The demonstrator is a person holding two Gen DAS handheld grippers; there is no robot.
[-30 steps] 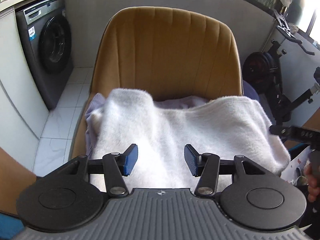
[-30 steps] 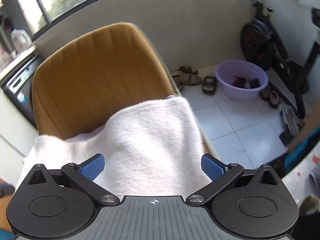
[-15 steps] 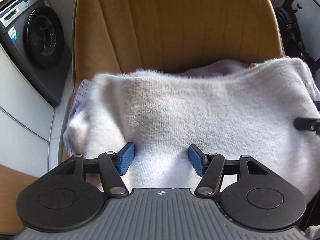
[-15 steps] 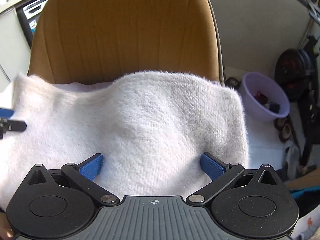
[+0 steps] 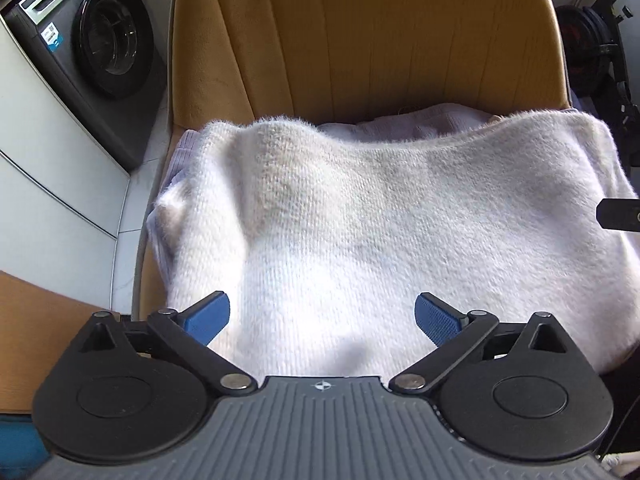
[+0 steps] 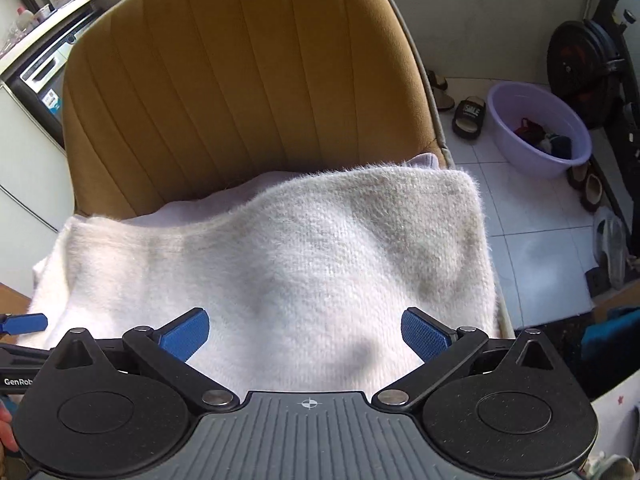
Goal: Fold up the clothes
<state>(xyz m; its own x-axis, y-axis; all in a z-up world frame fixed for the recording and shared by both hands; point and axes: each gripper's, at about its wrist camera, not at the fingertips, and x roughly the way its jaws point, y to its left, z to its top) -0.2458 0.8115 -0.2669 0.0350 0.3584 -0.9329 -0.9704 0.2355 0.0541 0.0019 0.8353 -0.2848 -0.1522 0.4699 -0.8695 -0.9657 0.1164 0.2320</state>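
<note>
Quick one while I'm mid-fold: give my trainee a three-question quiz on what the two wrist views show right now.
1. True or false: the white fuzzy sweater lies on the seat of the tan chair.
2. What shows behind the sweater's far edge? A) lavender garment B) red towel C) bare seat only
3. Fill in: the left gripper and right gripper both have their jaws ____.

Key: 1 true. 2 A. 3 open; the left jaws have just been opening, their pads clear of the sweater.
</note>
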